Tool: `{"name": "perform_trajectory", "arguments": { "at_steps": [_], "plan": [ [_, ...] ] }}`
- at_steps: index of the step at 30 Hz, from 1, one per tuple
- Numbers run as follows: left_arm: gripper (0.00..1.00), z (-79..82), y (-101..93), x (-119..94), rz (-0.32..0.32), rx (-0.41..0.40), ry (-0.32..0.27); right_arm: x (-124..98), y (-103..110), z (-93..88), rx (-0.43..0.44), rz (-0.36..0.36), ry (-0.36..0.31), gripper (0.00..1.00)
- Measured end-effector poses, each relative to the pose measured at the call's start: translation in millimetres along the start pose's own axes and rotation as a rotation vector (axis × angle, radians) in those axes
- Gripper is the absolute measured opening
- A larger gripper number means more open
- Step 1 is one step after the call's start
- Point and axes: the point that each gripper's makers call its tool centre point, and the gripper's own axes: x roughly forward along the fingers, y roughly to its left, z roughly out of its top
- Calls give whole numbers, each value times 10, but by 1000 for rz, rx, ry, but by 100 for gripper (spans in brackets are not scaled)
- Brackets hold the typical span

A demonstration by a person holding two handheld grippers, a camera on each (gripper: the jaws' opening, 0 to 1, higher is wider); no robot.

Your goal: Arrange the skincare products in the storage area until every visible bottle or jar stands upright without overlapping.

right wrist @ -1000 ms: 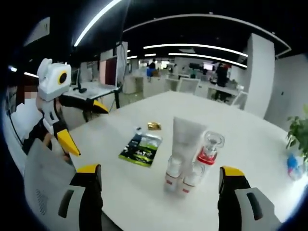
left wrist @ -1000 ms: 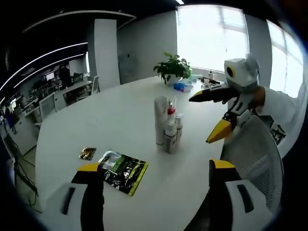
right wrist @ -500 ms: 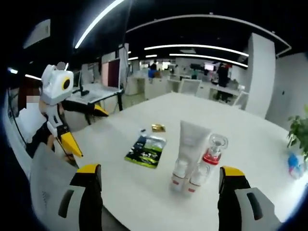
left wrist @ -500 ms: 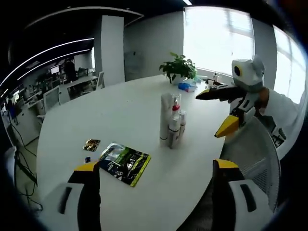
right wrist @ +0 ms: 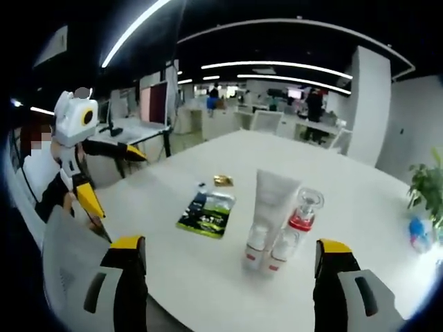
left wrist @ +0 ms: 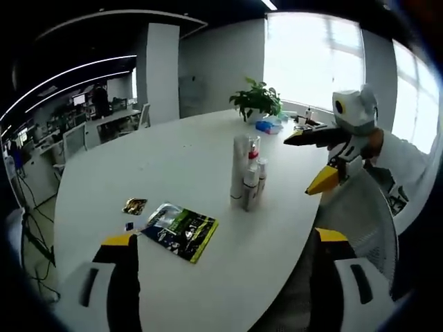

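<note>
A tight group of skincare products stands upright on the white round table [left wrist: 173,159]: a tall white tube [right wrist: 274,200], a clear bottle with a red band [right wrist: 302,211] and two small white bottles [right wrist: 255,245] in front. In the left gripper view the group [left wrist: 246,176] is mid-table. My left gripper [left wrist: 225,266] is open, well short of the group. My right gripper [right wrist: 232,273] is open too, back from the products. The right gripper [left wrist: 332,152] enters the left view from the right; the left gripper [right wrist: 86,166] enters the right view from the left, both with jaws apart.
A green-black sachet [left wrist: 180,232] and a small gold packet [left wrist: 134,205] lie flat on the table. A potted plant [left wrist: 257,100] and a blue item [left wrist: 266,126] sit at the far edge. A mesh chair back [left wrist: 360,221] stands by the table. Office desks lie beyond.
Both views shifted slightly as the hands drew back a little; the products, sachet and packet have stayed put. Both grippers remain open.
</note>
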Motion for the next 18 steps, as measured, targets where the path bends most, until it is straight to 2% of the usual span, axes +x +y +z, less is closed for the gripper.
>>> {"name": "perform_trajectory", "arguments": {
  "at_steps": [18],
  "plan": [
    [99, -29, 132, -117, -4, -5, -13, 4, 102, 59, -20, -21, 6, 99]
  ]
}}
